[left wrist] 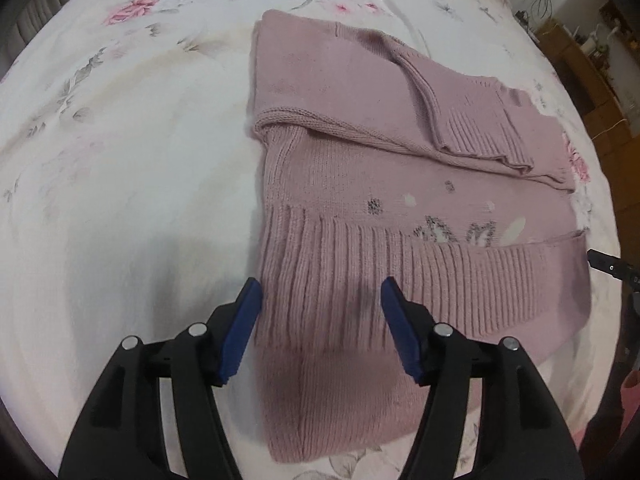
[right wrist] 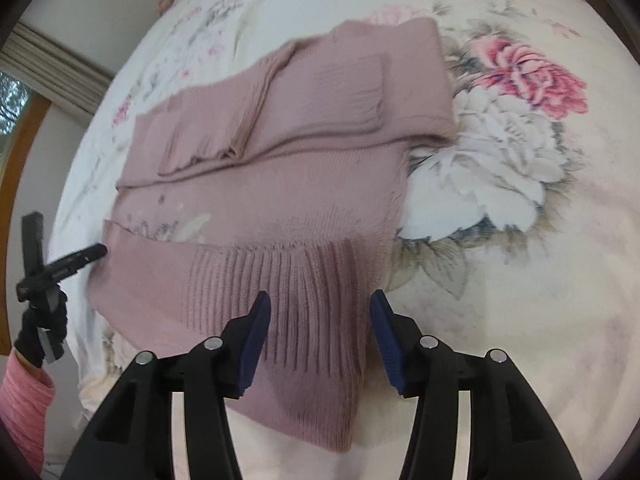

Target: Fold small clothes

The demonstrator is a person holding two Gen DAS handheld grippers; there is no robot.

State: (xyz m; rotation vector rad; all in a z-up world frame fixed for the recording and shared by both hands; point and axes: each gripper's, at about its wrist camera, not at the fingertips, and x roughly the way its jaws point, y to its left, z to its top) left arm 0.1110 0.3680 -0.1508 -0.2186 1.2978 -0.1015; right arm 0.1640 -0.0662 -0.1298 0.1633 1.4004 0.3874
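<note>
Floral bedsheet (left wrist: 120, 140) covers bed; wood shelf unit (left wrist: 592, 76) far right, window w/ curtain (right wrist: 56, 76) left.

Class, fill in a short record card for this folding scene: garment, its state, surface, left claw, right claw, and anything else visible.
garment: pink knit sweater with ribbed hem
state: lying flat, sleeves folded across the body, small grey and white pattern above the hem
surface: floral bedsheet
left claw: open, over the hem's left corner, nothing gripped
right claw: open, over the hem's right corner, nothing gripped
other: pink sleeve of the person at the left edge of the right wrist view
</note>
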